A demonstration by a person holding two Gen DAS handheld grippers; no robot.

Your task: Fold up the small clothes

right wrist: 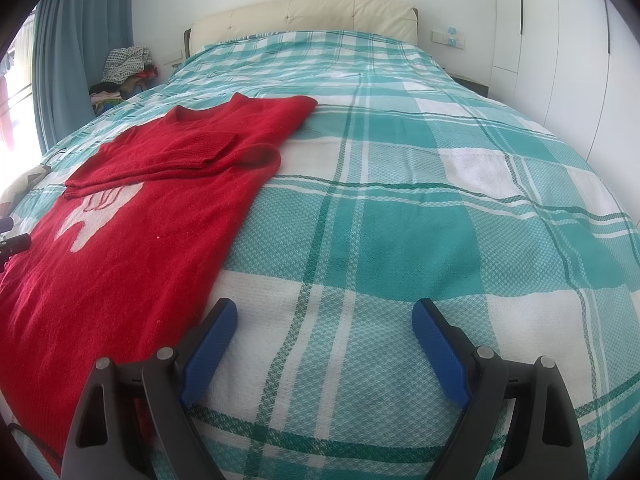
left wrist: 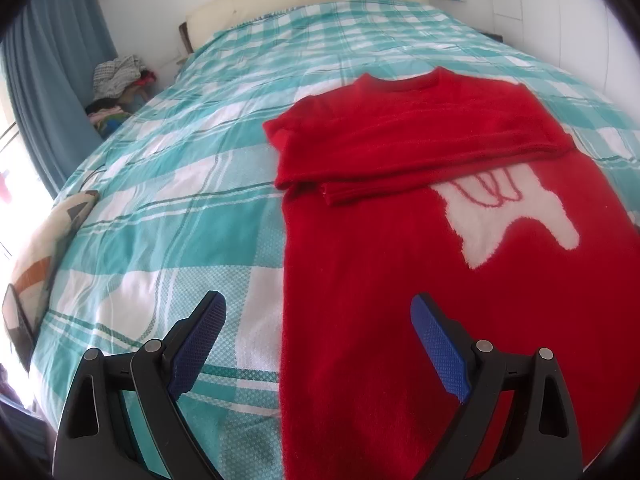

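A red sweater (left wrist: 400, 280) lies flat on the bed (left wrist: 200, 208), which is covered in a teal and white plaid cover. The collar points toward the cream headboard (right wrist: 304, 16), and both sleeves are folded across the chest, one lying over the other. A white knitted shape (left wrist: 508, 220) with loose red yarn strands shows on the body below the folded sleeves. The left gripper (left wrist: 318, 316) hangs above the sweater's lower left edge, jaws spread wide and grasping nothing; one blue pad is over the bare cover, the other over red fabric. The right gripper (right wrist: 324, 320) hangs above the cover just beside the sweater's right edge, jaws likewise released and empty. In the right wrist view the sweater occupies the left half of the bed, with the right half bare cover. A patterned cushion (left wrist: 52, 236) lies at the bed's left edge. A pile of clothes (right wrist: 124, 68) sits beside the bed near the blue curtain (right wrist: 80, 40). White wardrobe doors (right wrist: 560, 40) line the right wall.
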